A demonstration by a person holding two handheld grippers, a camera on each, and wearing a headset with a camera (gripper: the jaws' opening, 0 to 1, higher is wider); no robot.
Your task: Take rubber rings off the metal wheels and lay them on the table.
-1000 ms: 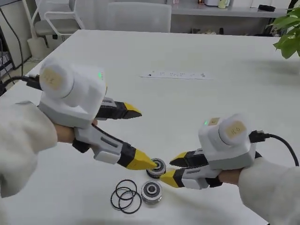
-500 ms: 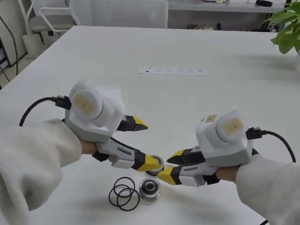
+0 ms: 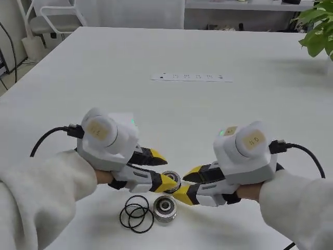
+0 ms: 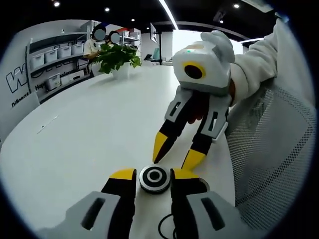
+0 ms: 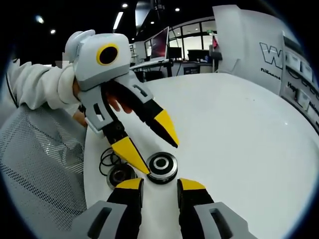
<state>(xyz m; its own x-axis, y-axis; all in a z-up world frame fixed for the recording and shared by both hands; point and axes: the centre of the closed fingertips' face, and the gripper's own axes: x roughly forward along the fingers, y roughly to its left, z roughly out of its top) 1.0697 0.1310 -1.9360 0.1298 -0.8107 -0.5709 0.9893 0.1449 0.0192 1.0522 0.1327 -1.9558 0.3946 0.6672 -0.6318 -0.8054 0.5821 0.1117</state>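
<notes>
Rubber rings: several thin black loops (image 3: 137, 216) are seen overlapping on the white table (image 3: 218, 120), nearest the viewer and just beside a metal wheel (image 3: 164, 207) whose rim looks bare.
Second wheel: another small wheel (image 4: 155, 179) is laid flat just beyond, between the two grippers. A dark band is seen round its edge and is judged to be a ring not yet taken off.
Left gripper (image 3: 162, 169): the jaws are held apart. One yellow tip is pressed against the second wheel's edge and the other is raised clear of it. Nothing is gripped.
Right gripper (image 5: 162, 183): the jaws are parted a little, and the second wheel is placed just ahead of the tips. Nothing is held.
Handling: the ring is judged soft, stretchy and light, while the wheel is judged hard, fairly heavy and smooth enough to skid on the table.
Where to hold: the wheel is best pinned by its metal body, and the ring caught at its outer edge and rolled off.
Writing: a large letter W (image 5: 271, 52) is made out on a far wall. The smaller print beneath it and the marks on the gripper housings cannot be read.
Farther off: a white power strip (image 3: 190, 77) is laid mid-table, and a leafy plant (image 3: 317, 31) is seen at the far right.
</notes>
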